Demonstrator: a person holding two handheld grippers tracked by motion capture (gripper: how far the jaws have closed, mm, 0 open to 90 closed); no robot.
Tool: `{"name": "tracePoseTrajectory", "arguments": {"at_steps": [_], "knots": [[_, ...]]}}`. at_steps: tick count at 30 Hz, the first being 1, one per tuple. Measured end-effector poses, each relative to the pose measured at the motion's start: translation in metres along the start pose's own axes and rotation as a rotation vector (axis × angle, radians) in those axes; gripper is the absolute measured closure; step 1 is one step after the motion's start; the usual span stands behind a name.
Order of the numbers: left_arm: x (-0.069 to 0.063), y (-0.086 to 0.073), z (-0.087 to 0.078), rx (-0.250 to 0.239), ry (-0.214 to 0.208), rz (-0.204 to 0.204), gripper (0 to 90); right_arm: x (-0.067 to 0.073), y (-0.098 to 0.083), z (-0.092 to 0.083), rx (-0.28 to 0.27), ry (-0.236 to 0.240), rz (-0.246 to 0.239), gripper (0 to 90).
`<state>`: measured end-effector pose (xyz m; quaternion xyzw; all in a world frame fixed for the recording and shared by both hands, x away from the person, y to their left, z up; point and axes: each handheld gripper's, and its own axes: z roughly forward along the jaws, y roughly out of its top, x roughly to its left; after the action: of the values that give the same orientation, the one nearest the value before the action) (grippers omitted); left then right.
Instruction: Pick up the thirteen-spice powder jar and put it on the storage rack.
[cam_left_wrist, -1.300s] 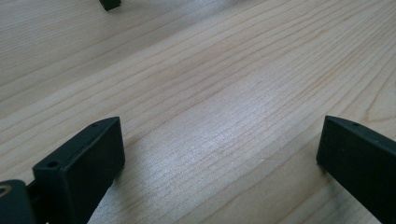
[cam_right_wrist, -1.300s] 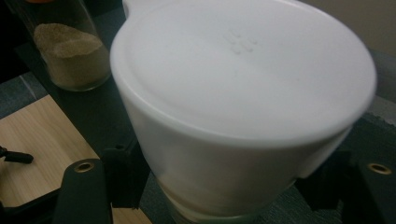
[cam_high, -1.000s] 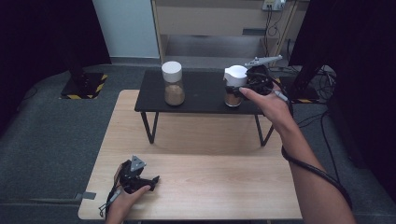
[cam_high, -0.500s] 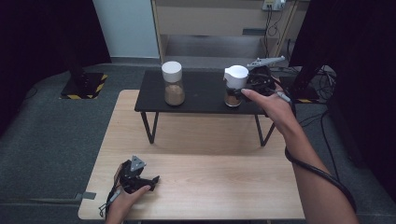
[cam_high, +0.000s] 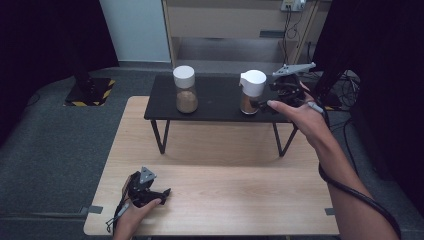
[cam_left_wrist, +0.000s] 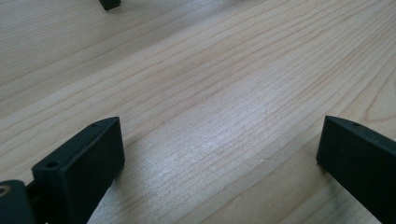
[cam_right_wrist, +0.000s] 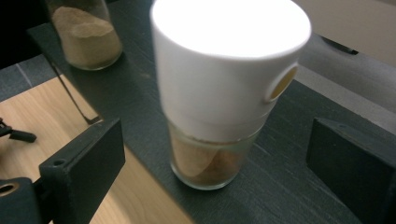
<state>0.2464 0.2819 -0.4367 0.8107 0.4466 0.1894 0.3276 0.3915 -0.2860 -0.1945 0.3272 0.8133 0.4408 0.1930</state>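
High view overlooks wooden table (cam_high: 225, 195); gripper views close.

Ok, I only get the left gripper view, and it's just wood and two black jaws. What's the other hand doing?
Observer: The right gripper is up at a black shelf, jaws open on either side of a white-capped jar.
Operator: What's in the jar?
Observer: Brown powder, low in the glass.
Operator: Any more jars?
Observer: Yes, a second jar with a white cap and tan powder stands farther left on the same shelf.
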Motion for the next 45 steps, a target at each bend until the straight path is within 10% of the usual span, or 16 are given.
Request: {"name": "tracePoseTrajectory", "arguments": {"at_steps": [18,45], "knots": [[0.0,0.0,0.0,0.001,0.0,0.0,0.0,0.023,-0.009,-0.023,0.029,0.023,-0.028,5.4],[0.0,0.0,0.0,0.0,-0.003,-0.002,0.0,0.053,-0.072,0.005,0.089,0.074,-0.029,6.0]]}}
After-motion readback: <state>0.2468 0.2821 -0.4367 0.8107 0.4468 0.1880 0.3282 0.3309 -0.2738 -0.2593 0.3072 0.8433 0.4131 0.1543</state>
